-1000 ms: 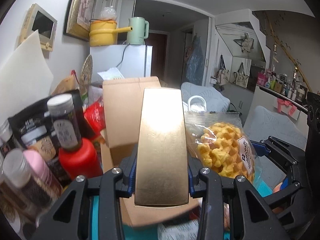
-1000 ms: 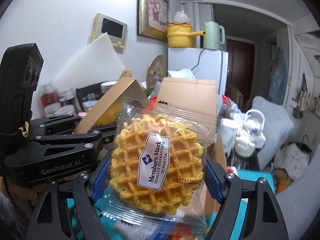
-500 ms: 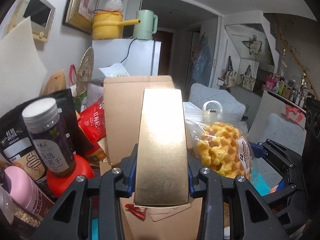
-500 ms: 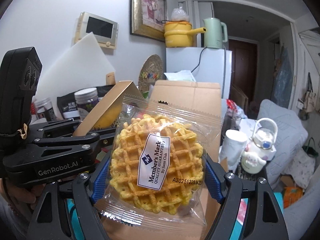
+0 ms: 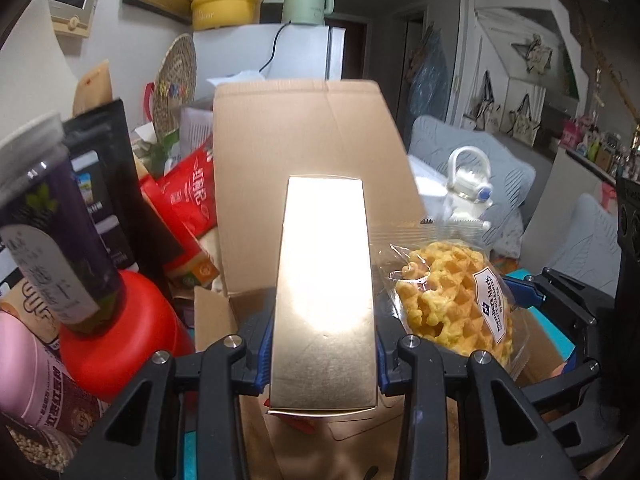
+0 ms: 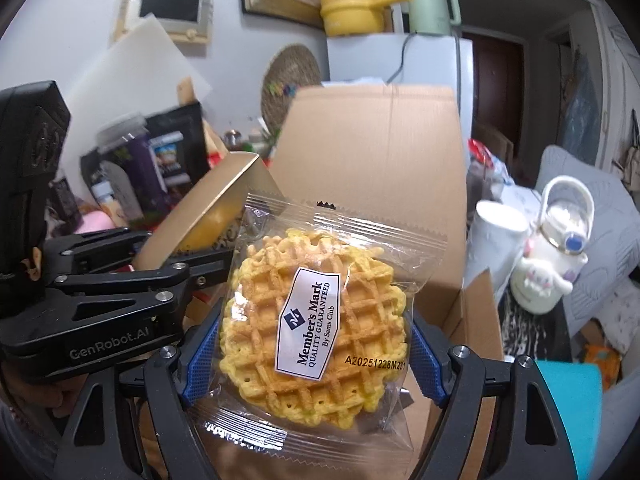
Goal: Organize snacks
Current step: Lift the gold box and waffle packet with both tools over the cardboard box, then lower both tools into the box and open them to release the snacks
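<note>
Both snacks closing in on the cardboard box

My left gripper [image 5: 324, 344] clamps the gold carton [image 5: 325, 280], my right gripper [image 6: 312, 344] the wrapped waffle [image 6: 316, 332]; both have dropped closer to the open cardboard box [image 5: 296, 168], so release should come next.

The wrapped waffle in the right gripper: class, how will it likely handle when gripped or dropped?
The wrapped waffle is probably light; its open lattice looks brittle, so the right gripper could crack it. The glossy film may slip.
</note>
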